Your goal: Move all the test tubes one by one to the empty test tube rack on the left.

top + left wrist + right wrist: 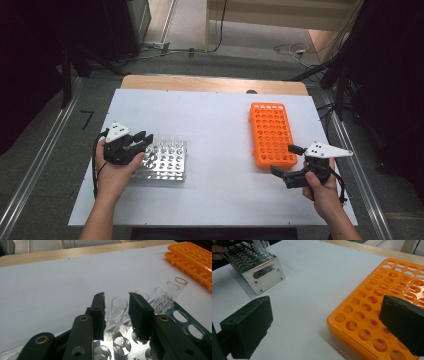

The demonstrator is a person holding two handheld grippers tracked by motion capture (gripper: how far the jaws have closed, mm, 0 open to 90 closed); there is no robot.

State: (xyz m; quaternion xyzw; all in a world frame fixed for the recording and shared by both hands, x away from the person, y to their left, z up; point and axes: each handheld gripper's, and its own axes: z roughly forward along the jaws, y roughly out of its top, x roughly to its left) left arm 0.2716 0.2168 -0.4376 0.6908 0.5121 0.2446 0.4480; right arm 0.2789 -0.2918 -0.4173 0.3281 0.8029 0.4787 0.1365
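Clear glass test tube (pixel 117 312) stands upright in shiny metal rack (pixel 165 162) w/ round holes, table's left side; left gripper (pixel 116 315) straddles it, jaws slightly apart, pads not pressing; right gripper (pixel 324 327) wide open, empty, jaws either side of near corner of orange plastic rack (pixel 372 315); white tabletop (pixel 220 130).

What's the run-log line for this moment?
left gripper: open around glass test tube in metal rack | right gripper: open, beside orange rack

On the tabletop (pixel 220 125), the metal test-tube rack (pixel 165 161) sits near the left edge with glass test tubes (pixel 167 142) in its far row; the plastic rack (pixel 271 134) lies toward the right edge.
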